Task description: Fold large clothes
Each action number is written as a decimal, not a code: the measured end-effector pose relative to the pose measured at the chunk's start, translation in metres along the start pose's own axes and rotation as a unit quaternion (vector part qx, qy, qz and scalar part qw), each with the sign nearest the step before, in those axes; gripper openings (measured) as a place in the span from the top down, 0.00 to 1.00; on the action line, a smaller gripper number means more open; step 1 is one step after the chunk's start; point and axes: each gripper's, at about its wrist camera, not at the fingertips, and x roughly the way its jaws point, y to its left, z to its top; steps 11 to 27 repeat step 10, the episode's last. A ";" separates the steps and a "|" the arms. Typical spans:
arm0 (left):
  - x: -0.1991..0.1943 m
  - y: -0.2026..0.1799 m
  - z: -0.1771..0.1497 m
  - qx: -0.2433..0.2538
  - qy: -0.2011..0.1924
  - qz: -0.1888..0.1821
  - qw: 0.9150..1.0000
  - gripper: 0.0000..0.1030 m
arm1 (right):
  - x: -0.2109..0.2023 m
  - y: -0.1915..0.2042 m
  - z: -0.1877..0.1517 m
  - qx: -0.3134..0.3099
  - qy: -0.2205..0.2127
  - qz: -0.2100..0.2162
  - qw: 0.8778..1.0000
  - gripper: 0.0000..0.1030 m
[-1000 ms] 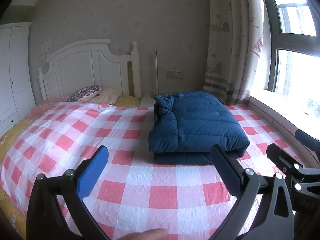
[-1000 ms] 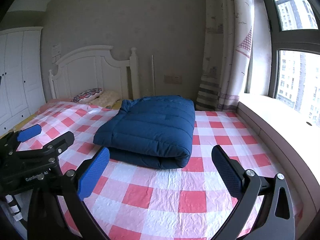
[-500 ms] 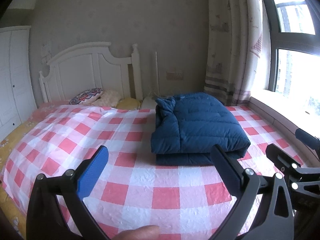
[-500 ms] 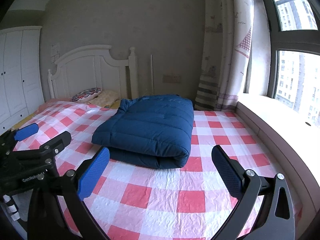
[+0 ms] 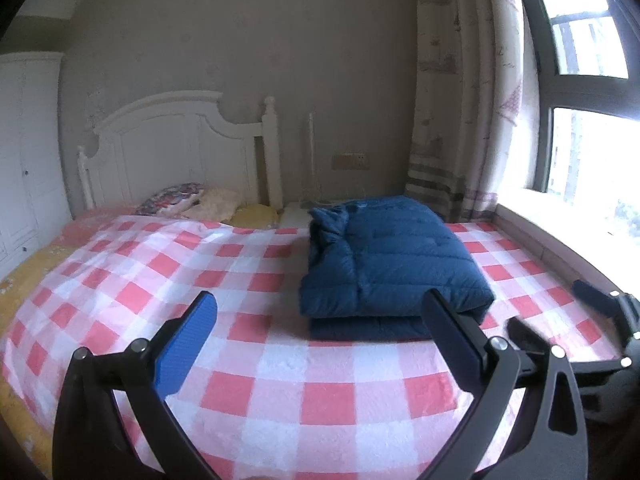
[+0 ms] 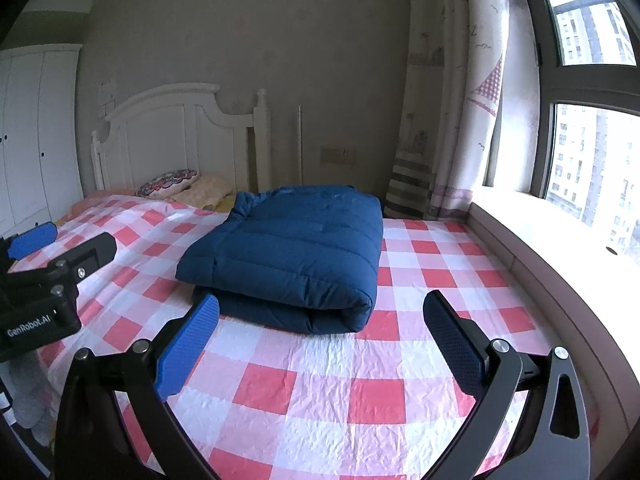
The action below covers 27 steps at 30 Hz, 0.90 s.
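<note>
Bedroom: beige wall [image 6: 248,32] across upper frame, white headboard [image 6: 172,136] centre-left, white wardrobe [image 6: 36,132] at left edge, patterned curtain [image 6: 460,92] right of centre, dark-framed window [image 6: 588,92] far right admitting bright daylight over pale sill [image 6: 552,236].

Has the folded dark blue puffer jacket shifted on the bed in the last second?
No. The folded dark blue puffer jacket lies on the same checks of the red-and-white checked sheet; only the cameras drifted slightly.
</note>
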 end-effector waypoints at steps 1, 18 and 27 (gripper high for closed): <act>0.003 -0.004 0.000 0.009 0.003 -0.001 1.000 0.02 | 0.003 0.002 -0.001 -0.002 0.004 0.001 1.000 0.05; 0.071 0.026 0.008 0.029 0.054 0.006 0.998 0.02 | 0.044 -0.002 -0.010 -0.007 0.046 0.004 0.999 0.05; 0.071 0.026 0.008 0.029 0.054 0.006 0.998 0.02 | 0.044 -0.002 -0.010 -0.007 0.046 0.004 0.999 0.05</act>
